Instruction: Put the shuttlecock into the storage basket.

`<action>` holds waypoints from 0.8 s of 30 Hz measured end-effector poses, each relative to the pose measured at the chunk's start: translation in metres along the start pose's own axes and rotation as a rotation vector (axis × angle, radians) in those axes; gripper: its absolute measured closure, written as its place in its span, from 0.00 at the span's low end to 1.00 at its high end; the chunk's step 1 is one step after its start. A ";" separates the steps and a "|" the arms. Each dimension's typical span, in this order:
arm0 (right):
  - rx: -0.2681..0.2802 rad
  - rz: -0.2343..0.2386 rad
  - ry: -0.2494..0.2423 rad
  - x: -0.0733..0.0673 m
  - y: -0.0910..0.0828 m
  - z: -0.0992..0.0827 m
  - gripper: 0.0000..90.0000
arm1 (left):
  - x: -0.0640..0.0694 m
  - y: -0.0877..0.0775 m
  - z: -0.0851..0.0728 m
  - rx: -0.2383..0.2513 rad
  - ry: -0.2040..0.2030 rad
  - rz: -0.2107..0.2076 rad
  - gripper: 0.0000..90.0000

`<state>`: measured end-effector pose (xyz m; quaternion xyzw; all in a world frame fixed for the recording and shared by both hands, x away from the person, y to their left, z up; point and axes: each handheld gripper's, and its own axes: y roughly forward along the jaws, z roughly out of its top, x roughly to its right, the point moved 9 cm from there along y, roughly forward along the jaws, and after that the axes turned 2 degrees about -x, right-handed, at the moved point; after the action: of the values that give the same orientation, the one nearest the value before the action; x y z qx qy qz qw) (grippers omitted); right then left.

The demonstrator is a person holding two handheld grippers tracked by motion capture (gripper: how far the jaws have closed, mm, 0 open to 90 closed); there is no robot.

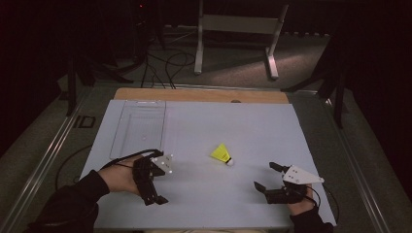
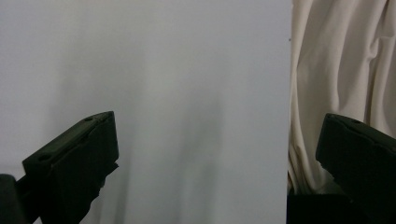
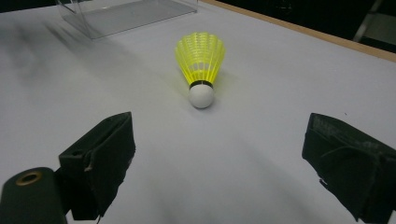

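A yellow shuttlecock (image 1: 222, 154) with a white cork tip lies on its side near the middle of the white table top (image 1: 233, 126). In the right gripper view the shuttlecock (image 3: 201, 60) lies a short way ahead, cork end toward me. My right gripper (image 1: 265, 175) rests at the front right, pointing at it. Its jaws stand wide open and empty (image 3: 219, 140). My left gripper (image 1: 154, 199) sits at the front left, turned toward the table's near edge. It is also open and holds nothing (image 2: 219, 144).
A clear plastic tray (image 1: 138, 128) lies at the back left of the table; its corner (image 3: 126, 14) sits beyond the shuttlecock. Beige cloth (image 2: 341, 70) hangs past the table's near edge. A white frame (image 1: 238, 34) and cables stand on the floor behind.
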<state>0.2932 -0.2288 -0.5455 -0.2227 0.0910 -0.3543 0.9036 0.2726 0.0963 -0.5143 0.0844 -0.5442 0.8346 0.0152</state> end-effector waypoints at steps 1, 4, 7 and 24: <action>0.001 0.000 -0.001 0.000 0.000 0.000 0.10 | 0.000 0.000 0.003 -0.004 0.007 -0.003 0.00; 0.001 0.000 -0.001 0.000 0.000 0.000 0.10 | 0.001 0.000 0.008 -0.016 0.022 -0.015 0.00; 0.001 0.002 0.000 0.000 0.000 0.000 0.10 | 0.001 0.000 0.015 -0.010 0.047 -0.026 0.00; 0.003 0.006 0.006 0.000 0.000 0.000 0.10 | -0.008 -0.008 0.055 0.063 0.106 -0.041 0.00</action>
<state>0.2930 -0.2290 -0.5451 -0.2198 0.0938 -0.3525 0.9048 0.2883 0.0500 -0.4871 0.0514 -0.5141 0.8542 0.0584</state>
